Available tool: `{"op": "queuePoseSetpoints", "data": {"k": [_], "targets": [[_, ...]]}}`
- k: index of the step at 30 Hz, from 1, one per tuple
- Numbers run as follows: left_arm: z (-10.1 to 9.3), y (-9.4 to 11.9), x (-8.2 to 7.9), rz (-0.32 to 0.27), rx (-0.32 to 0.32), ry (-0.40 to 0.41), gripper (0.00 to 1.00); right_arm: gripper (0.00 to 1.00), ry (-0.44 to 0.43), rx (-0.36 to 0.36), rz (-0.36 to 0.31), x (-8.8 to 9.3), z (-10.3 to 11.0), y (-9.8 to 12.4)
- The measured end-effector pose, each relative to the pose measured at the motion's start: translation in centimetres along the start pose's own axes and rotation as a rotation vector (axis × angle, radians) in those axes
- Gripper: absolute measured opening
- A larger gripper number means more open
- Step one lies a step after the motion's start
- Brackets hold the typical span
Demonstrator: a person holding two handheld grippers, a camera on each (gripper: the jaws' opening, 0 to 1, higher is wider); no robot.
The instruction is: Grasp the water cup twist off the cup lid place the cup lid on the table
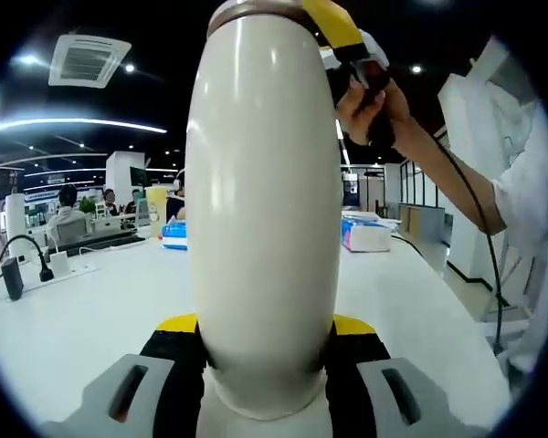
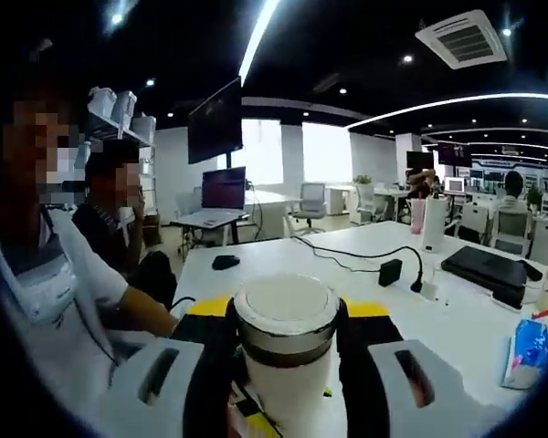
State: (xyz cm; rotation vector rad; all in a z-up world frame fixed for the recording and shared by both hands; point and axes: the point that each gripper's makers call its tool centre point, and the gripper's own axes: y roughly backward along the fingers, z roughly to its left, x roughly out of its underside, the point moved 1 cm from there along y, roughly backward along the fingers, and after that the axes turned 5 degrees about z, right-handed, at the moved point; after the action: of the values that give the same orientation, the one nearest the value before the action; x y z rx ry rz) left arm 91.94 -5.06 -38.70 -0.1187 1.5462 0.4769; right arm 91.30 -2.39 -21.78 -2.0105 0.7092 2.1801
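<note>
Clearly, the cream water cup (image 1: 265, 210) stands upright between the jaws of the left gripper (image 1: 265, 365), whose yellow-tipped black pads press its lower body on both sides; this claw is clamped on the cup. Above the cup's top edge, the right gripper (image 1: 342, 36) reaches in with a yellow jaw, held by a person's hand (image 1: 370, 105), with a black cable trailing from it down past a white sleeve (image 1: 530, 210).

From the right gripper view, the right gripper (image 2: 288, 342) is closed around the cup lid (image 2: 286, 315), a white-topped cap with a dark band; the pads touch it on either side. Whether the lid has come free of the cup body cannot be told.

Behind the cup lies the white table (image 1: 91, 310). To the cup's left sit a black adapter (image 1: 14, 276) with its cord and a white power strip (image 1: 59, 265); just beside the cup's left flank is a blue tissue pack (image 1: 174, 234), and to its right another tissue box (image 1: 365, 234). In the right gripper view a black mouse (image 2: 225, 262), a black plug (image 2: 390, 271) on a cable and a closed black laptop (image 2: 489, 267) lie beyond the lid. People sit at far desks.

The cup hides most of the table behind it, and its base is cut off below the jaws.
</note>
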Motion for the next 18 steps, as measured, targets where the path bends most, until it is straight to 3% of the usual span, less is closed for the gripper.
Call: {"op": "queuePoseSetpoints", "data": {"k": [10, 18], "targets": [[-0.08, -0.02, 0.02, 0.000, 0.001, -0.002, 0.52, 0.46, 0.021, -0.114, 0.006, 0.15, 0.28, 0.13], [-0.14, -0.03, 0.00, 0.001, 0.004, -0.001, 0.52, 0.46, 0.015, -0.132, 0.007, 0.13, 0.44, 0.21]]}}
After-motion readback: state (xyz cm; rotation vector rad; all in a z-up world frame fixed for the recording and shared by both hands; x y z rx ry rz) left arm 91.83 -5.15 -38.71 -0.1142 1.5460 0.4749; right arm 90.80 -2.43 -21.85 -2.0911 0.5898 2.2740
